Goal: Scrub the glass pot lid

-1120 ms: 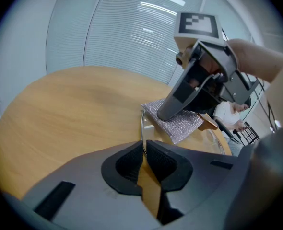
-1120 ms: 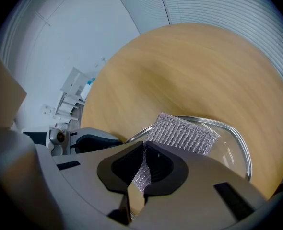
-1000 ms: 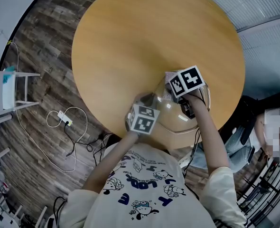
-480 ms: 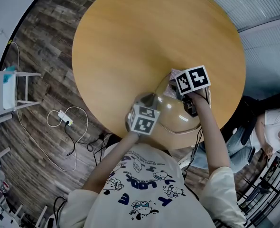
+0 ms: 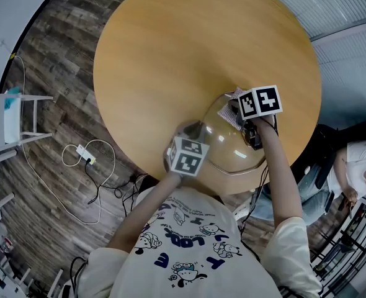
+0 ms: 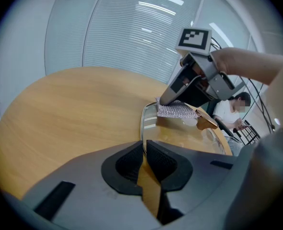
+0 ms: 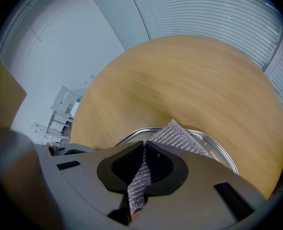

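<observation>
Glass pot lid (image 5: pixel 227 146) sits on the round wooden desk (image 5: pixel 189 48), at the edge nearest the person, with its metal rim facing both grippers. I cannot tell whether it lies flat or is tipped up a little on the near side.

The left gripper (image 6: pixel 144 147) has its jaws nearly together, pinching the near rim of the lid and bracing it. The right gripper (image 7: pixel 144 150) has its jaws closed tight on a silvery mesh scouring cloth (image 7: pixel 177 135). The free end of the cloth fans out past the jaws and lies on the far part of the lid, beside the rim. In the left gripper view the cloth (image 6: pixel 175 111) presses on the glass just beyond a brown handle (image 6: pixel 206 122).

My judgement is that this is the scrubbing step itself: one gripper steadies the lid and the other works the cloth over it. The cloth is at the far edge, so most of the glass is probably not yet covered.

The next move calls for drawing the cloth back across the glass with steady downward pressure. The left grip must hold firm so the lid does not slide or spin. The right jaws should stay clear of the handle and the rim.
</observation>
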The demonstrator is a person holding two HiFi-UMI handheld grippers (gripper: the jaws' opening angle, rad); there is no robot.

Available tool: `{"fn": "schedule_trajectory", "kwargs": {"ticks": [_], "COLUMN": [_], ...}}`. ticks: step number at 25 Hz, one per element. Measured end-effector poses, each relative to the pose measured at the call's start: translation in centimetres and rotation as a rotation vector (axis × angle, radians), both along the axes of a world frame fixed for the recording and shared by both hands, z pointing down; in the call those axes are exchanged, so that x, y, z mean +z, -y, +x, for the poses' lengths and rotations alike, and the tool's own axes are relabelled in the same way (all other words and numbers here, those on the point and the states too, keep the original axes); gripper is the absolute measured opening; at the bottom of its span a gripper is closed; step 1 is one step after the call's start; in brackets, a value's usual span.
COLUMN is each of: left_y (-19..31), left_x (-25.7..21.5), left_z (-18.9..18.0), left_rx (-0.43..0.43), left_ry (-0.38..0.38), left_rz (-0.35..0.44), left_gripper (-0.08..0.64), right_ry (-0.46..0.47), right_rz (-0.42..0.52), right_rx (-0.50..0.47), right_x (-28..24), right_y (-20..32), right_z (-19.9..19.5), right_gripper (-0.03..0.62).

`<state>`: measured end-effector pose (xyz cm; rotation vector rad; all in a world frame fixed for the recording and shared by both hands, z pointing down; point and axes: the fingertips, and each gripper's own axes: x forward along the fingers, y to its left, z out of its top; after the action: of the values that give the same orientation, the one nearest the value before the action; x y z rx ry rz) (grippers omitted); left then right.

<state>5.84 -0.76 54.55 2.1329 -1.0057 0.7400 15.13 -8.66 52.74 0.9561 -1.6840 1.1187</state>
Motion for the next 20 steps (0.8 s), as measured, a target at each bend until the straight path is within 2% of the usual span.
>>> {"fn": "schedule_trajectory", "kwargs": {"ticks": [20], "left_y": [0.1], "left_x": [-0.1], "left_z": [-0.3], "left_rx": [0.003], "left_ry": [0.005], "left_rz": [0.006], "left_gripper": [0.034], "right_ry": [-0.093], "right_rz": [0.061], "right_rx": [0.174], "right_x": [-0.4], "right_y": [1.0], "right_z": [7.7], "right_gripper": [0.038]}}
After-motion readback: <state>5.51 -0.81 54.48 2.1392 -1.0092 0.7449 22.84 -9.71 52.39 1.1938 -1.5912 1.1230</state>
